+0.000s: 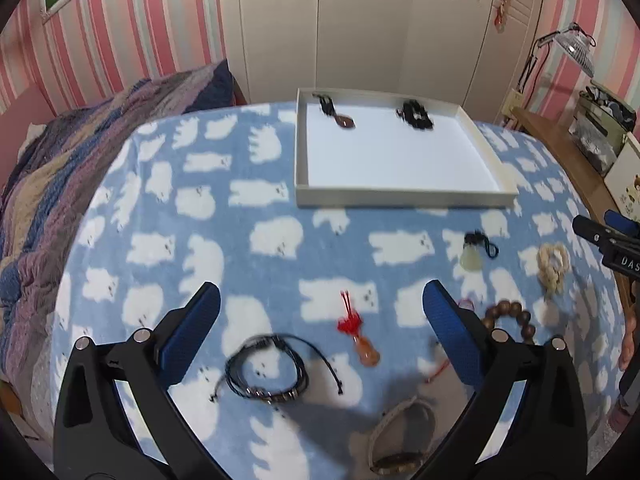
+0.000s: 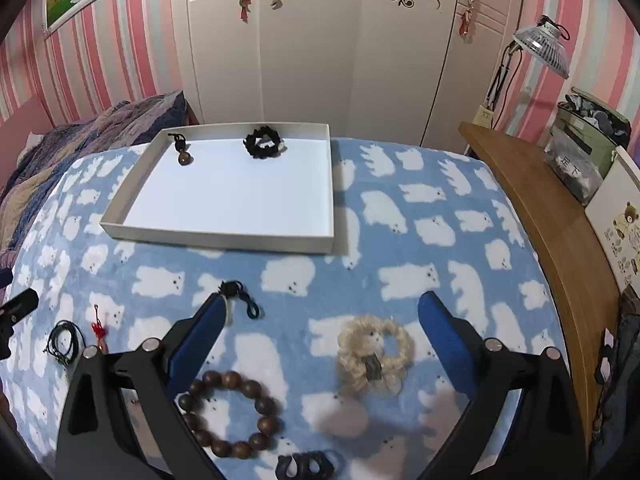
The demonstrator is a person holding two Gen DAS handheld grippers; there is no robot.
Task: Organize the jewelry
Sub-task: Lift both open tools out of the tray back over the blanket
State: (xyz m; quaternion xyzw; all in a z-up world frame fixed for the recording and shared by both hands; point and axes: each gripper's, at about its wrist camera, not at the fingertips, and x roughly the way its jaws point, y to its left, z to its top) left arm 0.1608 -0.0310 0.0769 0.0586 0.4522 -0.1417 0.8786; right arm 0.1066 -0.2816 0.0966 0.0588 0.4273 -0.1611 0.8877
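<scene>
A white tray (image 1: pixel 400 194) (image 2: pixel 216 236) lies on the blue blanket and holds a dark pendant (image 1: pixel 344 121) (image 2: pixel 185 158) and a black bracelet (image 1: pixel 416 116) (image 2: pixel 262 142). My left gripper (image 1: pixel 322 304) is open and empty above a black cord bracelet (image 1: pixel 268 372) and a red-tasselled orange charm (image 1: pixel 362 344). My right gripper (image 2: pixel 322 316) is open and empty above a cream scrunchie (image 2: pixel 374 354) (image 1: pixel 554 266) and a brown bead bracelet (image 2: pixel 232 412) (image 1: pixel 508 316). A pale pendant on a dark cord (image 1: pixel 476 250) (image 2: pixel 236 300) lies between.
A beige strap bracelet (image 1: pixel 400 436) lies near the front edge. A dark clip (image 2: pixel 306 464) sits at the bottom of the right wrist view. A wooden shelf (image 2: pixel 552 232) with boxes and a lamp (image 2: pixel 540 46) stands to the right. A striped quilt (image 1: pixel 80 160) lies to the left.
</scene>
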